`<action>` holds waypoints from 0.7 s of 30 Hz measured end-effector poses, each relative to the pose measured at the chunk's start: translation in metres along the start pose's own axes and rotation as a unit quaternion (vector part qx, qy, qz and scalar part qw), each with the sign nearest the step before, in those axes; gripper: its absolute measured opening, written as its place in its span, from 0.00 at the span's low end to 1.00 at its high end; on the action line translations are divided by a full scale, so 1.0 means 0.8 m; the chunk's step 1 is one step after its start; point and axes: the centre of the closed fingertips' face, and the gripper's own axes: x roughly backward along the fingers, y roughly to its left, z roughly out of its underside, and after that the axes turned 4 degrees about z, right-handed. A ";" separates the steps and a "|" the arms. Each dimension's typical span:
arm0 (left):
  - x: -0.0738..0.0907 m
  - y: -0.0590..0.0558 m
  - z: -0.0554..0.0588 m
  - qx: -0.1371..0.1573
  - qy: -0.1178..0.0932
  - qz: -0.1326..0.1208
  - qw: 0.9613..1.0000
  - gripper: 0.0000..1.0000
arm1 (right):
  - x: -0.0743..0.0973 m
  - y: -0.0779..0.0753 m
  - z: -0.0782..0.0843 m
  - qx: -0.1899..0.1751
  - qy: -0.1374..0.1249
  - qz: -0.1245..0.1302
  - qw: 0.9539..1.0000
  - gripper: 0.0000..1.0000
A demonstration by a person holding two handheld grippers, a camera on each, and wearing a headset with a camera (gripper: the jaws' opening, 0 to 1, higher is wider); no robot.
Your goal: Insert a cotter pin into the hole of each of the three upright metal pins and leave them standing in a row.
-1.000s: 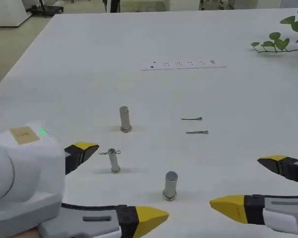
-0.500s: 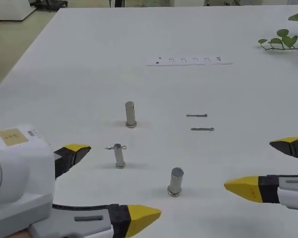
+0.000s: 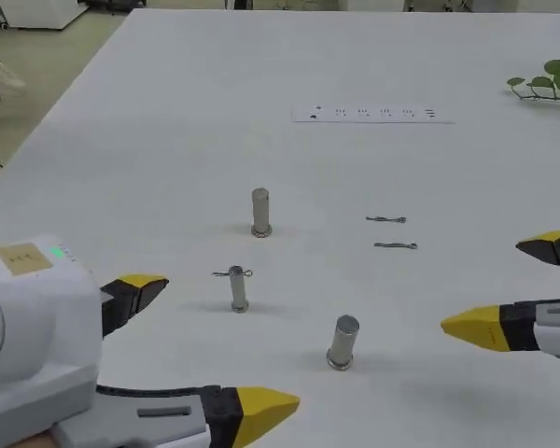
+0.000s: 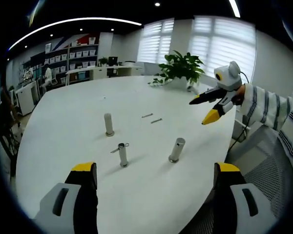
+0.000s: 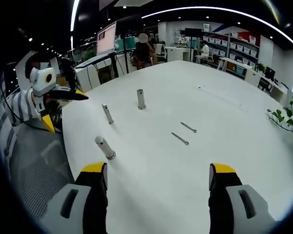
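Note:
Three upright metal pins stand on the white table: a far pin (image 3: 260, 213), a middle pin (image 3: 239, 288) with a cotter pin (image 3: 230, 273) through its top, and a near pin (image 3: 343, 342). Two loose cotter pins (image 3: 385, 219) (image 3: 395, 245) lie to the right. My left gripper (image 3: 205, 350) is open at the lower left, short of the pins, with nothing between its yellow-tipped fingers (image 4: 84, 170). My right gripper (image 3: 518, 285) is open at the right edge, also holding nothing. The left gripper view shows the three pins (image 4: 123, 155) ahead; the right gripper view shows the loose cotter pins (image 5: 179, 139).
A white label strip (image 3: 373, 115) lies further back on the table. A green plant (image 3: 549, 80) sits at the far right edge. The table's left edge drops to the floor. Office shelves and desks stand in the background of the gripper views.
The head camera has shifted, so the whole scene sits more to the right. The right gripper has drawn back toward the right edge. The pins and cotter pins have not moved.

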 end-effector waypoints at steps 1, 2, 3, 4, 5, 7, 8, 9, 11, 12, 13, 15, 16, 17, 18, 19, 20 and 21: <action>0.001 0.001 0.000 0.001 -0.001 -0.001 1.000 0.98 | -0.002 -0.001 -0.002 0.009 0.005 -0.002 1.000 0.84; 0.002 0.001 0.000 0.002 -0.001 -0.001 1.000 0.98 | -0.003 -0.002 -0.003 0.015 0.007 -0.003 1.000 0.84; 0.003 0.002 0.000 0.003 -0.002 -0.003 1.000 0.98 | -0.005 -0.002 -0.004 0.020 0.011 -0.005 1.000 0.84; 0.004 0.003 0.000 0.003 -0.003 -0.004 1.000 0.98 | -0.007 -0.002 -0.006 0.033 0.018 -0.010 0.999 0.83; 0.005 0.003 -0.001 0.002 -0.006 -0.006 1.000 0.98 | -0.008 -0.002 -0.007 0.041 0.022 -0.013 0.999 0.83; 0.006 0.004 -0.001 -0.001 -0.010 -0.009 1.000 0.98 | -0.012 -0.004 -0.011 0.061 0.032 -0.017 0.997 0.82; 0.006 0.004 0.000 0.001 -0.010 -0.007 1.000 0.99 | -0.015 -0.005 -0.014 0.074 0.033 -0.019 0.997 0.80; 0.006 0.004 0.001 0.004 -0.009 -0.007 1.000 0.99 | -0.017 -0.006 -0.016 0.081 0.034 -0.020 0.996 0.79; 0.006 0.004 0.003 0.006 -0.009 -0.008 1.000 0.99 | -0.021 -0.006 -0.018 0.105 0.047 -0.029 0.993 0.74; 0.007 0.004 0.003 0.005 -0.009 -0.009 1.000 0.99 | -0.023 -0.005 -0.020 0.111 0.049 -0.032 0.992 0.72; 0.007 0.004 0.004 0.006 -0.009 -0.009 1.000 0.99 | -0.027 -0.005 -0.023 0.121 0.053 -0.035 0.991 0.70; 0.008 0.004 0.003 0.010 -0.012 -0.010 1.000 0.99 | -0.032 -0.005 -0.025 0.135 0.059 -0.041 0.988 0.66; 0.008 0.004 0.004 0.011 -0.013 -0.010 1.000 0.99 | -0.035 -0.006 -0.027 0.146 0.065 -0.045 0.986 0.64; 0.008 0.004 0.005 0.013 -0.013 -0.010 1.000 0.99 | -0.039 -0.008 -0.029 0.154 0.072 -0.044 0.984 0.62; 0.008 0.004 0.006 0.013 -0.011 -0.009 1.000 0.99 | -0.042 -0.009 -0.030 0.165 0.077 -0.045 0.982 0.60; 0.008 0.005 0.008 0.013 -0.009 -0.009 1.000 0.99 | -0.045 -0.008 -0.030 0.176 0.081 -0.050 0.980 0.59; 0.008 0.005 0.008 0.013 -0.007 -0.009 1.000 0.99 | -0.047 -0.007 -0.031 0.179 0.085 -0.053 0.979 0.59; 0.009 0.006 0.009 0.013 -0.006 -0.010 1.000 0.99 | -0.052 -0.007 -0.031 0.185 0.092 -0.059 0.977 0.58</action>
